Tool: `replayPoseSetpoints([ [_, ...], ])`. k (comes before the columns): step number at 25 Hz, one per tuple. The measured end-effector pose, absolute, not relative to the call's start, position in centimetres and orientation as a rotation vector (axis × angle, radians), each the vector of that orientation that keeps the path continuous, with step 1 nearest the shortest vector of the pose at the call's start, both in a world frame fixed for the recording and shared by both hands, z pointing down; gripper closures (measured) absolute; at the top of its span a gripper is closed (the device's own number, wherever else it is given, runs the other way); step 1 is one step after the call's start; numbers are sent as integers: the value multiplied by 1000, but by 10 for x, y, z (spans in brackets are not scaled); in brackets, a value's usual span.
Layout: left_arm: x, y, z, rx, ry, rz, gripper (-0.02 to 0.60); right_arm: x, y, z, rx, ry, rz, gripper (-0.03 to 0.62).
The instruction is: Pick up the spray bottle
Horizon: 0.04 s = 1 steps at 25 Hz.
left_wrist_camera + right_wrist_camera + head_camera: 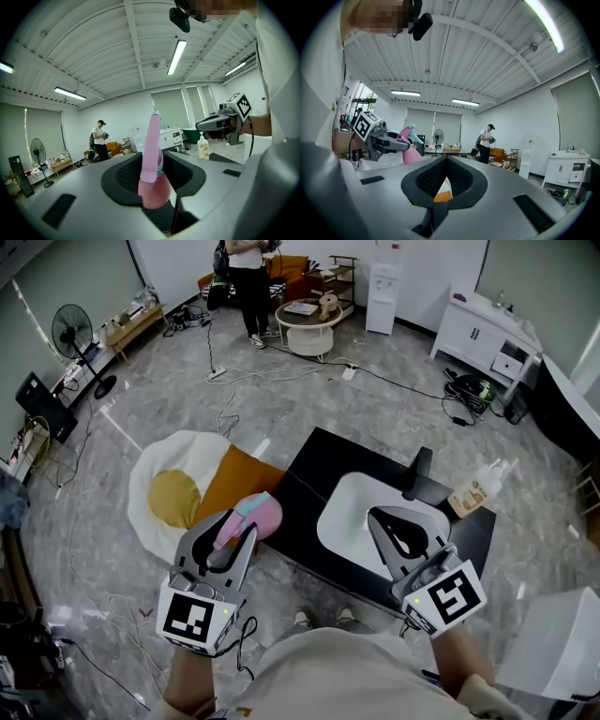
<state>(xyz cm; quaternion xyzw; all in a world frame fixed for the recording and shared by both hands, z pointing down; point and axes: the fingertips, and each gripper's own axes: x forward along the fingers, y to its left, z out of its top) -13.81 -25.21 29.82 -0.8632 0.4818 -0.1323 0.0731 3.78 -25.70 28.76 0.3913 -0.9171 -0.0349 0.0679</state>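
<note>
The spray bottle (262,514) is pink with a teal collar, and my left gripper (234,527) is shut on it, holding it in the air left of the black counter (328,460). In the left gripper view the pink trigger and body (151,140) stand upright between the two dark pads. My right gripper (382,517) hovers over the white sink (342,521), shut, with its tips meeting and nothing between them. The right gripper view shows the left gripper (393,140) with the bottle (408,149) off to the left.
A black faucet (419,470) and a soap pump bottle (476,487) stand at the counter's far side. A fried-egg rug (178,486) and an orange cushion (239,479) lie on the floor to the left. A person (246,282) stands far back. Cables cross the floor.
</note>
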Motion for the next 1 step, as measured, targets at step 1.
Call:
replayPoseSetpoints([
  [1, -136, -253, 297, -2591, 1448, -395, 431, 41, -258, 288, 1178, -2757, -109, 566],
])
